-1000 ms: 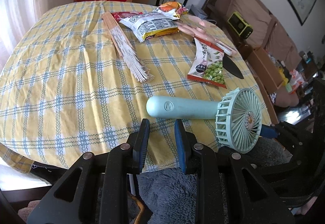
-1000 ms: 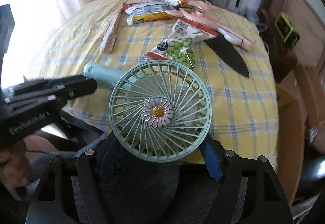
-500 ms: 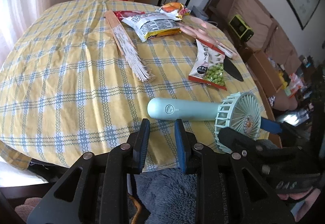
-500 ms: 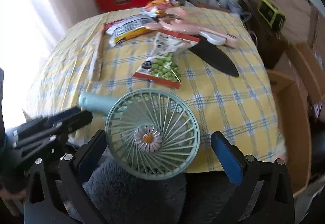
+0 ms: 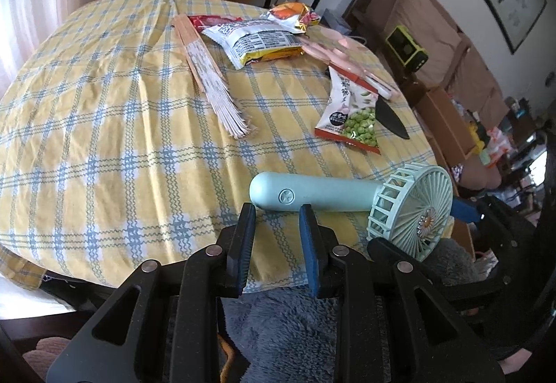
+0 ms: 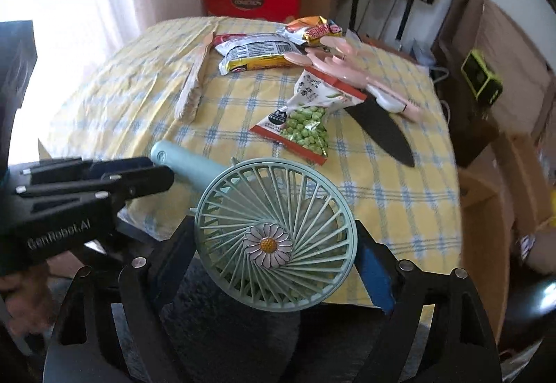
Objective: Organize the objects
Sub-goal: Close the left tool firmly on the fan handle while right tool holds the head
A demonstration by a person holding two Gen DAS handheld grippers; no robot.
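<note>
Nearby, ribbed round plastic fan (image 6: 274, 237) overhangs the checked tablecloth (image 5: 104, 139).

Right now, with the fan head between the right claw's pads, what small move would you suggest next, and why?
Probably finish closing the right claw on the fan: its jaws are closing round the head, which overhangs the table edge. Then lift.

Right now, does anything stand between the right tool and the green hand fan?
Nothing visible does. The round head of the green hand fan sits directly between the jaws of the right tool, which are closing around it.
</note>
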